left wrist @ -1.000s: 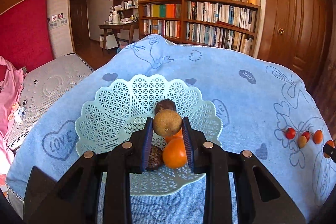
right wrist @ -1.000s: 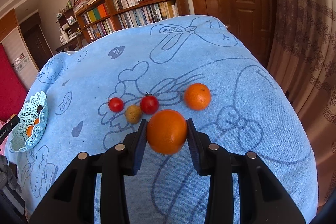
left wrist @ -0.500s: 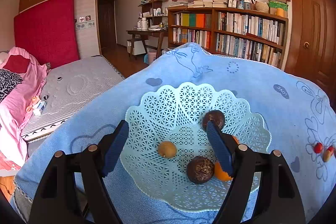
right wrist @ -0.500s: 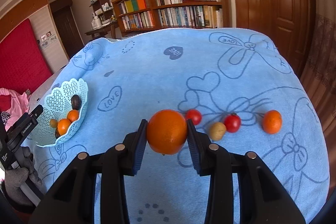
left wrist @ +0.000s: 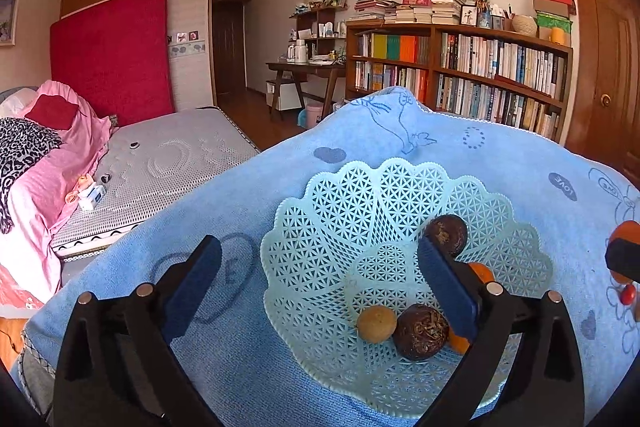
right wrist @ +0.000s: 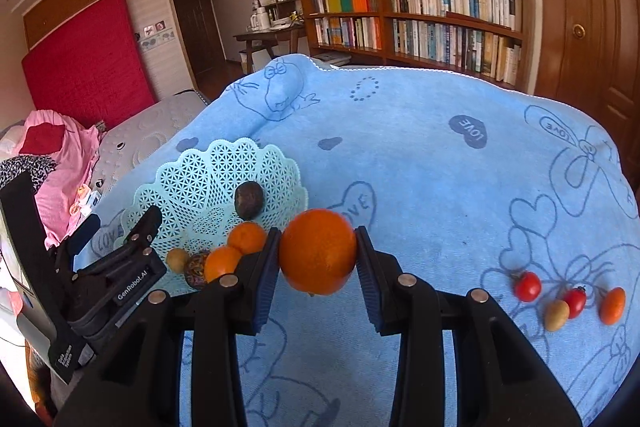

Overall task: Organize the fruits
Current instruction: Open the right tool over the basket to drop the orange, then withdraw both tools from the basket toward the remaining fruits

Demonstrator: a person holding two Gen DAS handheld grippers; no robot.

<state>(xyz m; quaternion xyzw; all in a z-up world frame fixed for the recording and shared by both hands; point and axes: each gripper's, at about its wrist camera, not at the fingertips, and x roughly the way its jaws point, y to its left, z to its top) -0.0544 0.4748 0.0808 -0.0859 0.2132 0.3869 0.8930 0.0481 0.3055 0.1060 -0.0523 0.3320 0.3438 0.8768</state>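
A pale green lattice basket (left wrist: 360, 195) sits on the blue cloth and holds a small tan fruit (left wrist: 376, 323), two dark brown fruits (left wrist: 420, 331) and two small oranges, partly hidden in the left wrist view. My left gripper (left wrist: 320, 287) stands open at the basket's near rim with nothing between its fingers. My right gripper (right wrist: 318, 259) is shut on a large orange (right wrist: 318, 251), held just right of the basket (right wrist: 200, 171). The left gripper (right wrist: 116, 227) shows at the basket's left side in the right wrist view.
Two red tomatoes (right wrist: 527, 286), a tan fruit (right wrist: 557, 315) and a small orange (right wrist: 612, 305) lie in a row on the cloth (right wrist: 440, 187) at the right. A bed (left wrist: 160, 163) lies beyond the cloth's left edge, with a bookshelf (left wrist: 480, 75) behind.
My left gripper opened, dropped the tan fruit into the basket and drew back to the left. My right gripper carried the large orange from the fruit row over to the basket.
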